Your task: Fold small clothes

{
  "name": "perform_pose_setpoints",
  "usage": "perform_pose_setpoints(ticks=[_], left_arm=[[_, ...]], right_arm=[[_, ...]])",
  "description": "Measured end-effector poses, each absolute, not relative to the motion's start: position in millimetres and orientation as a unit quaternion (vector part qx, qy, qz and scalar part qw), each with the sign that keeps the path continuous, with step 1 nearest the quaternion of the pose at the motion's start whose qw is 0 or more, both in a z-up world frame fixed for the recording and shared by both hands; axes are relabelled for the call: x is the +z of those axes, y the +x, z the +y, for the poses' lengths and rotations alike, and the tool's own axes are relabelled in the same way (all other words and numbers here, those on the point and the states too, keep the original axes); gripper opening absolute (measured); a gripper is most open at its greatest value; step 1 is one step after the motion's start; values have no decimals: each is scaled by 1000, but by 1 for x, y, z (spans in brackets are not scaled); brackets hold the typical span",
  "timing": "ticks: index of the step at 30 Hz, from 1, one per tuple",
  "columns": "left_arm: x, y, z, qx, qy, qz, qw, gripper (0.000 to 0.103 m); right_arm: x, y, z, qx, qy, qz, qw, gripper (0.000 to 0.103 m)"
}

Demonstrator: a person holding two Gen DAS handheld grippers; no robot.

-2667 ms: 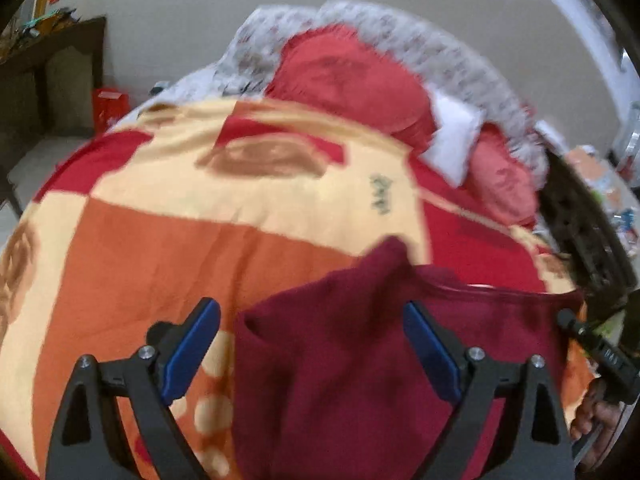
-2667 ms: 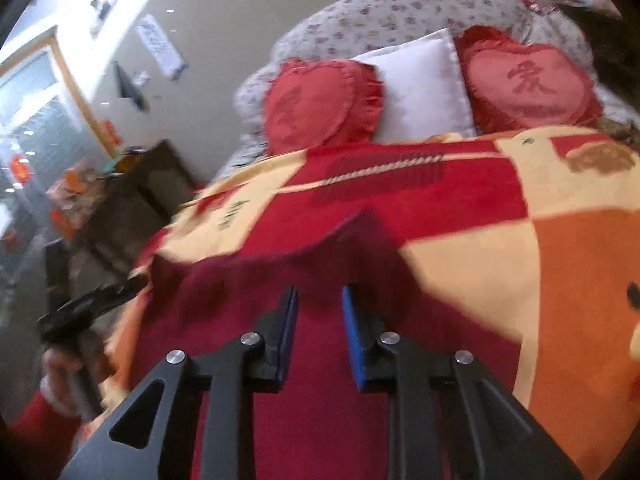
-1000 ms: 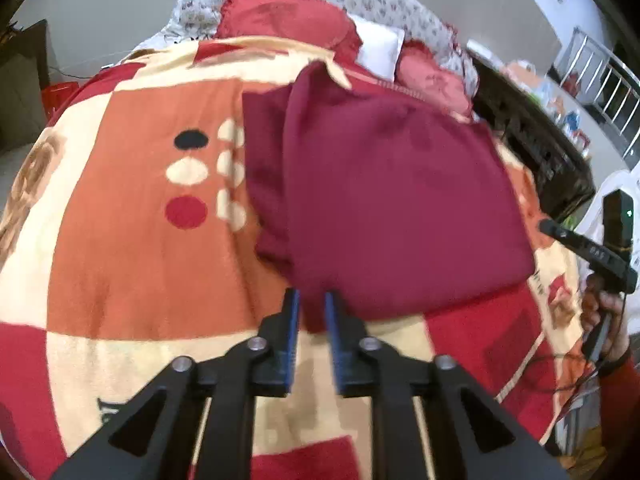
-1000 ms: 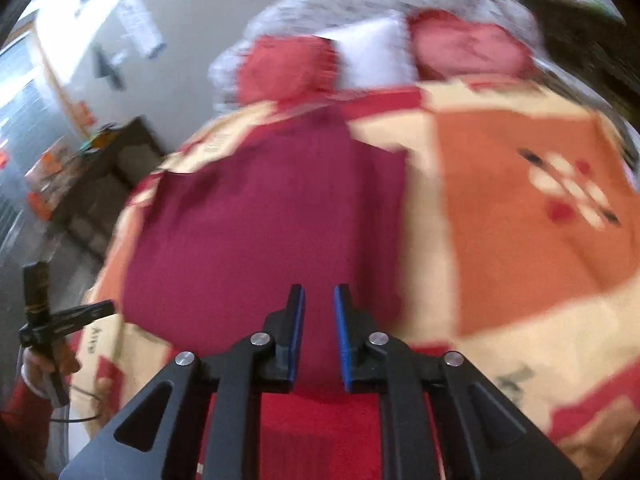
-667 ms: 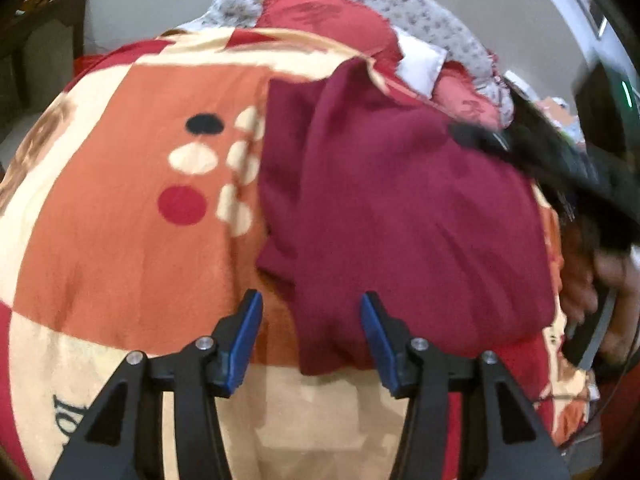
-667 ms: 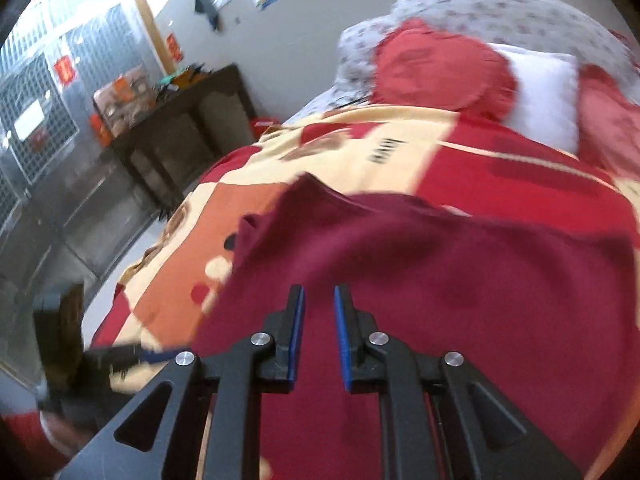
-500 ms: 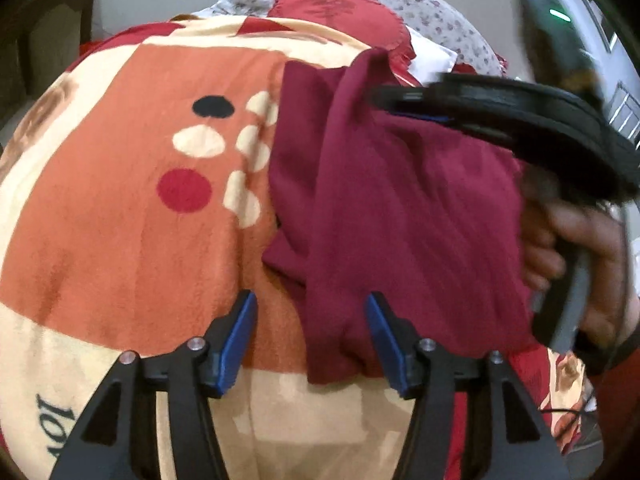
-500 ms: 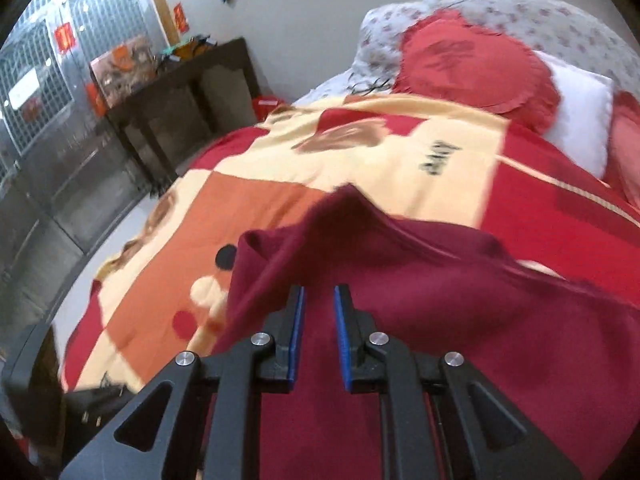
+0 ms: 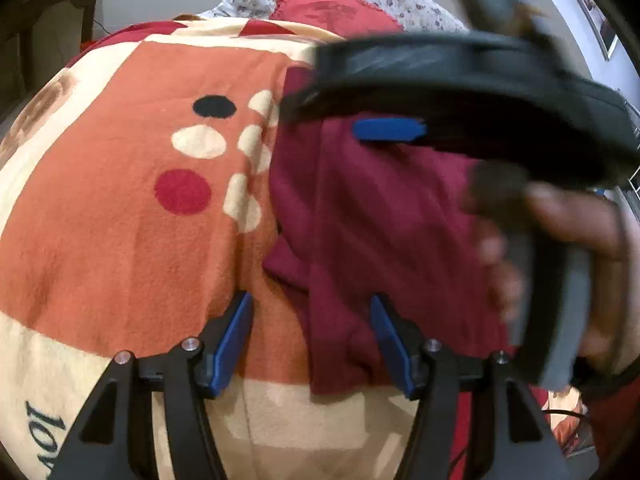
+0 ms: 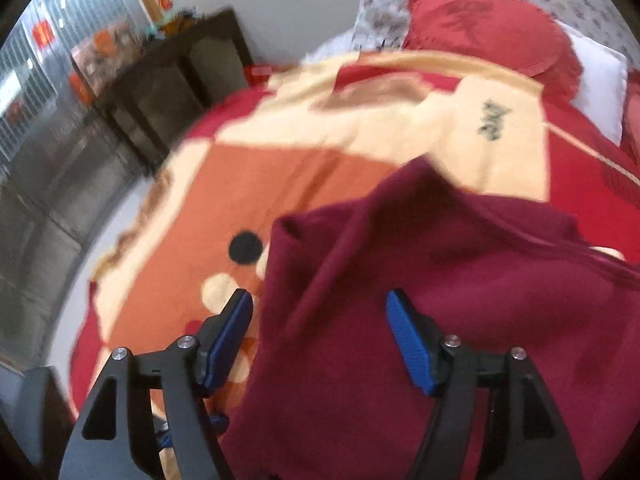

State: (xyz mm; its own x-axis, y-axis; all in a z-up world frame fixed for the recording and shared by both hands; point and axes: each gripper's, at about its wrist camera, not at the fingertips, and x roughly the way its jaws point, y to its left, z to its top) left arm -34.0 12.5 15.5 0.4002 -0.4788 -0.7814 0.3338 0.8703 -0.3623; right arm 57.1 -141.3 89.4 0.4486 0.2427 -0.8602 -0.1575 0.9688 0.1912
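Observation:
A maroon garment (image 9: 372,224) lies partly folded on the bed blanket (image 9: 120,240). Its left edge is doubled over. My left gripper (image 9: 310,340) is open, jaws astride the garment's near left corner, holding nothing. My right gripper (image 10: 320,336) is open above the garment (image 10: 400,320) near its far left edge, empty. In the left wrist view the right gripper (image 9: 440,92) and the hand holding it reach across the garment from the right, one blue pad (image 9: 388,130) showing, and hide the garment's right part.
Red heart cushions (image 10: 492,28) and a white pillow (image 10: 596,80) lie at the bed's head. A dark wooden table (image 10: 168,80) stands beyond the bed's left side, with a grey tiled floor (image 10: 48,208) below.
Both grippers have opened. The right gripper swung across from the garment's right side to its far left edge. The left gripper moved in onto the near left corner.

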Motion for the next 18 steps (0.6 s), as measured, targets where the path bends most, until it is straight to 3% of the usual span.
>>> perform_pose_setpoints(ticks=[3, 5, 7, 9, 12, 18], left_arm=[[19, -36, 16, -246, -80, 488, 833, 67], [22, -37, 19, -248, -80, 486, 834, 73], [26, -37, 22, -250, -83, 481, 836, 78], [29, -36, 24, -249, -90, 477, 838, 81], [28, -38, 24, -246, -93, 479, 838, 81], [29, -31, 22, -242, -94, 478, 839, 81]], right_arm=[[84, 60, -124, 99, -11, 503, 859, 99], [86, 60, -131, 99, -3, 500, 861, 94], [89, 60, -152, 102, 34, 502, 858, 68], [90, 60, -169, 120, 83, 506, 850, 61], [88, 61, -179, 128, 120, 507, 844, 60], [91, 59, -169, 125, 90, 505, 850, 60]])
